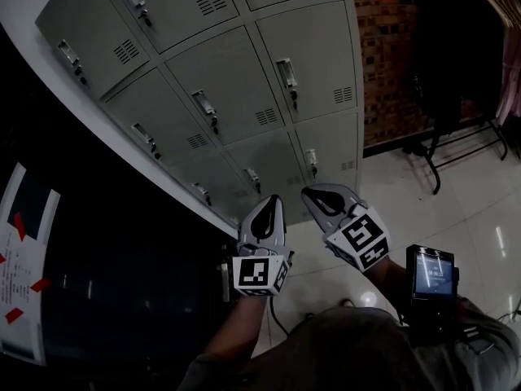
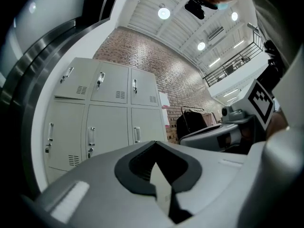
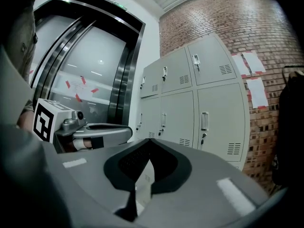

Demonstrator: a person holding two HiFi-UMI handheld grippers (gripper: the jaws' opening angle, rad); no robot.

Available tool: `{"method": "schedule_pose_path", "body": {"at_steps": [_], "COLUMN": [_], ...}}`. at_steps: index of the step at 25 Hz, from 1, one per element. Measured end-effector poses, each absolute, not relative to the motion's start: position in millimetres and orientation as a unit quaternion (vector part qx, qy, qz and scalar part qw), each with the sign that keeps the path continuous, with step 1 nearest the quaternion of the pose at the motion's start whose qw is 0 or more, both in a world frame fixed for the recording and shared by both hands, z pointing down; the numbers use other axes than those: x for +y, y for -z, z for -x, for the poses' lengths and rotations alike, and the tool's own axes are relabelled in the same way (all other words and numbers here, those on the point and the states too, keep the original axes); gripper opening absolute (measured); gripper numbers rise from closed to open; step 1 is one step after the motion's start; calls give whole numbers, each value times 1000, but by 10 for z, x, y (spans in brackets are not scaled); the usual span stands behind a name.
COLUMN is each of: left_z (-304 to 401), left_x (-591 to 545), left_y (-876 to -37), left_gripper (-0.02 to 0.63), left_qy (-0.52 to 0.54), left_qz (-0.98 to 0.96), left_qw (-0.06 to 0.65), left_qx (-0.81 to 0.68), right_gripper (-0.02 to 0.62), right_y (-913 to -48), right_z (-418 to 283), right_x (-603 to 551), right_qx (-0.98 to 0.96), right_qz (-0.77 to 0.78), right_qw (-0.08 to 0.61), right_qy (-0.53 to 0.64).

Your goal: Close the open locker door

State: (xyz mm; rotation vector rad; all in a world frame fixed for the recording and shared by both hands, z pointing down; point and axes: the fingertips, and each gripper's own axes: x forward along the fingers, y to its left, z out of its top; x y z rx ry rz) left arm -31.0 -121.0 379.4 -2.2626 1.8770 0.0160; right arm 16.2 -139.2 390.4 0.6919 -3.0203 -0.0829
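Brick-walled room, grey locker bank [image 1: 244, 80], every visible door flush, no open door in view; left gripper [image 1: 267, 214] and right gripper [image 1: 324, 200] both pinched together, empty, well apart from it; task likely done, else next find the door.

A glossy pale floor [image 1: 476, 218] carried a bank of grey lockers [image 1: 244, 88] along its left edge, while a black-framed garment rack [image 1: 432, 172] stood by the brick wall [image 1: 383, 72] at its far side.
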Motion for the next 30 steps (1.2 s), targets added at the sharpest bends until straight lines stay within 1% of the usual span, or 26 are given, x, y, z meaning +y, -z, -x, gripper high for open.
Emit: {"method": "schedule_pose_path", "body": {"at_steps": [5,13,30], "left_z": [460,581,624], "left_x": [-1013,-803,-808], "left_y": [-3790,-3689,-3697], "left_gripper": [2,2,2], "left_qy": [-21,-26,-38], "left_qz": [759,762,783], "left_qw": [86,84,72], "left_qx": [645,642,616], "right_gripper": [4,3,3], "right_y": [-3927,-3906,-3932], "right_z": [-73,43,143], "right_x": [-1198,-974,-918], "right_qx": [-974,-973,-968], "right_qz": [-223,-229,-243], "right_qw": [23,32,49], "right_qy": [22,23,29]}}
